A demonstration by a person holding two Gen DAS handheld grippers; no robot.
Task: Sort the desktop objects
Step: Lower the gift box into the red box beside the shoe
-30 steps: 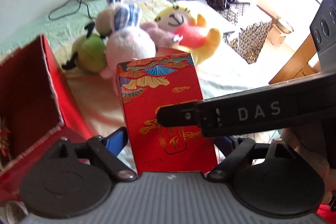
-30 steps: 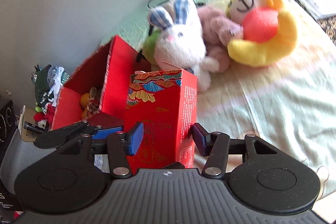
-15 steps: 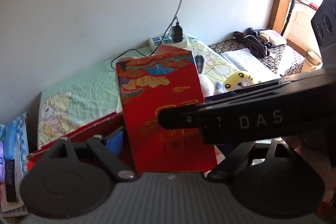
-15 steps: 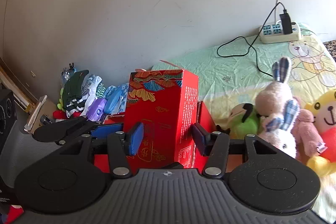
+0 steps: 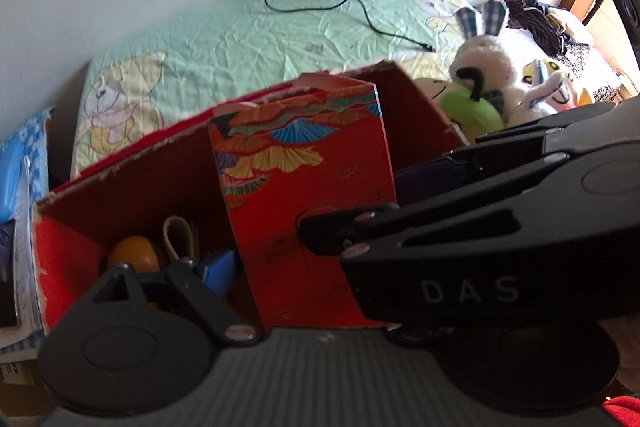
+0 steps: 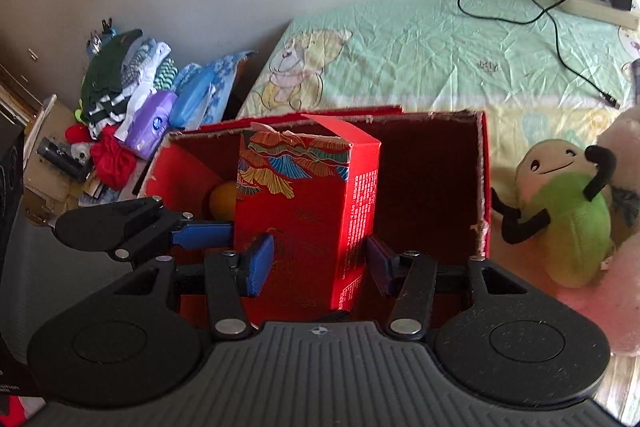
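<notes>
Both pairs of fingers clamp the red carton (image 6: 308, 223): right gripper (image 6: 320, 261) across its sides, left gripper (image 5: 312, 267) likewise (far finger hidden). It hangs inside the open red storage box (image 6: 482, 187), not yet released. An orange ball (image 5: 130, 257) lies leftward; plush toys (image 6: 568, 219) on the bed remain unsorted.

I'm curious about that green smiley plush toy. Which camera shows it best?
The right wrist view: the green plush toy appears whole there, face and black arms included, beside the big red box. The left wrist view catches only part of it, behind that box's wall.
</notes>
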